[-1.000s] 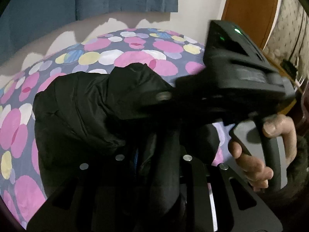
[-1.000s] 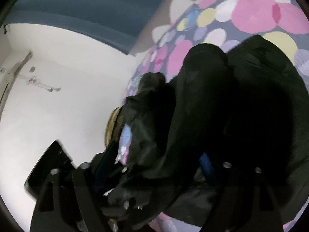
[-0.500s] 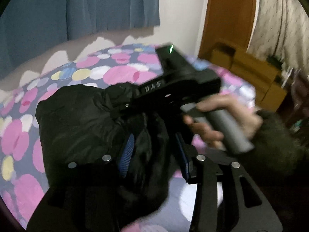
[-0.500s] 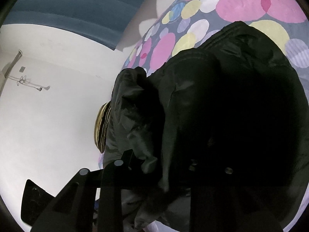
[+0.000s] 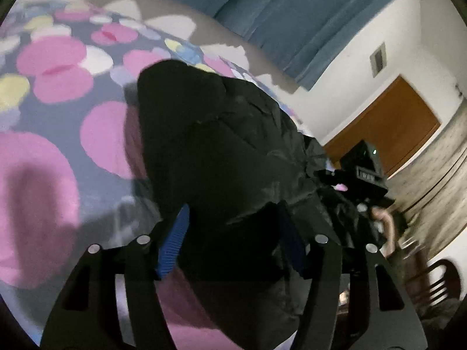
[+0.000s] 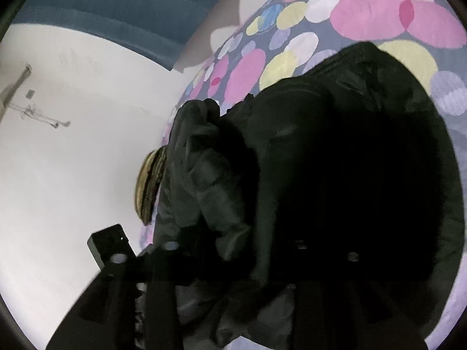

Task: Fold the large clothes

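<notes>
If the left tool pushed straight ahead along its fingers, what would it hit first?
Most likely the black puffy jacket: its bulk lies between and just beyond the left tool, whose jaws have just been opening. Depth is unclear.

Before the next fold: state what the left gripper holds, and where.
Left gripper, jaws just opening, straddles the jacket's near edge; grip cannot be told.

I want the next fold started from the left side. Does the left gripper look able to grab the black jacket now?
Probably yes: the left gripper already straddles the black jacket, fingers parted, nothing between.
</notes>
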Tool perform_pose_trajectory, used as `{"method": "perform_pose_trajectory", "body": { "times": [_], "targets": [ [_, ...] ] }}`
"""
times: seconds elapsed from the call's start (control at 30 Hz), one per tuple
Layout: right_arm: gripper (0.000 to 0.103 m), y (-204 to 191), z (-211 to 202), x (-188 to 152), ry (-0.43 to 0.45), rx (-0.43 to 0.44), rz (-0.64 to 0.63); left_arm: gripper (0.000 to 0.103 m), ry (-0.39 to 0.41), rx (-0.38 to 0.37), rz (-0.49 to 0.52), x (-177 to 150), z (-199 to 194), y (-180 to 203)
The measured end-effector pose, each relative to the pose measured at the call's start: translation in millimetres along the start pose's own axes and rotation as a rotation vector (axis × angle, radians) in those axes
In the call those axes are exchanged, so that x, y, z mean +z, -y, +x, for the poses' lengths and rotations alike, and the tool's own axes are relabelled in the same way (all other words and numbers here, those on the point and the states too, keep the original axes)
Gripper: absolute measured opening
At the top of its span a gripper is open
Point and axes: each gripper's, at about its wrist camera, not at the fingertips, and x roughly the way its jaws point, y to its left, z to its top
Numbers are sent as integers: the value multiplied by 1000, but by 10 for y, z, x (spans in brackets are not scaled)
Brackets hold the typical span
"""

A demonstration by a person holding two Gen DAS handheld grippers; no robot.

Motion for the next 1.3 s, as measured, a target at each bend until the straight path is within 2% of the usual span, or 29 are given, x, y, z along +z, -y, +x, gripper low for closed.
{"method": "perform_pose_trajectory", "body": {
  "times": [0.03, 0.1, 0.13, 0.17, 0.23, 0.33, 0.43, 0.5, 0.6, 0.73, 0.83, 0.97, 1.1, 1.13, 1.23, 1.3],
  "targets": [
    [67, -38, -8, -7, -2, 4, -11, 60, 0, 3, 17, -9, 23, 25],
    [66, -120, 6, -24, -17, 0, -52, 61, 1, 13, 54, -16, 68, 85],
    [54, -172, -5, -46, 0, -31, -83, 62, -1, 15, 60, -18, 95, 108],
    [31, -204, -16, -58, 16, -59, -104, 62, 1, 16, 61, -11, 106, 129],
    [20, -263, -67, -73, 40, -81, -143, 61, 4, 26, 76, 27, 95, 143],
    [16, -374, -215, -82, 97, -108, -191, 61, 36, 46, 146, 61, -6, 302],
    [16, -347, -395, -46, 138, -142, -209, 61, 59, 22, 206, 101, -55, 529],
    [16, -165, -508, -6, 148, -146, -170, 61, 57, 1, 240, 124, -23, 649],
    [16, 165, -597, 34, 144, -149, -103, 61, 13, -18, 279, 127, 166, 803],
    [16, 554, -697, 47, 141, -134, -23, 61, -46, -23, 265, 96, 441, 847],
    [16, 782, -729, 20, 127, -97, 20, 61, -68, 0, 309, 33, 591, 950],
    [25, 856, -711, -12, 113, -103, 20, 61, -83, 49, 338, -26, 731, 1003],
    [32, 594, -876, -12, 135, -235, -39, 58, -93, 62, 333, 7, 778, 996],
    [34, 463, -970, -19, 157, -312, -67, 57, -95, 65, 335, 8, 792, 997],
    [36, 196, -1178, -78, 221, -441, -121, 55, -98, 71, 344, -3, 848, 1013],
    [36, -19, -1269, -139, 253, -461, -174, 54, -100, 76, 354, -14, 883, 1045]
  ]
}}
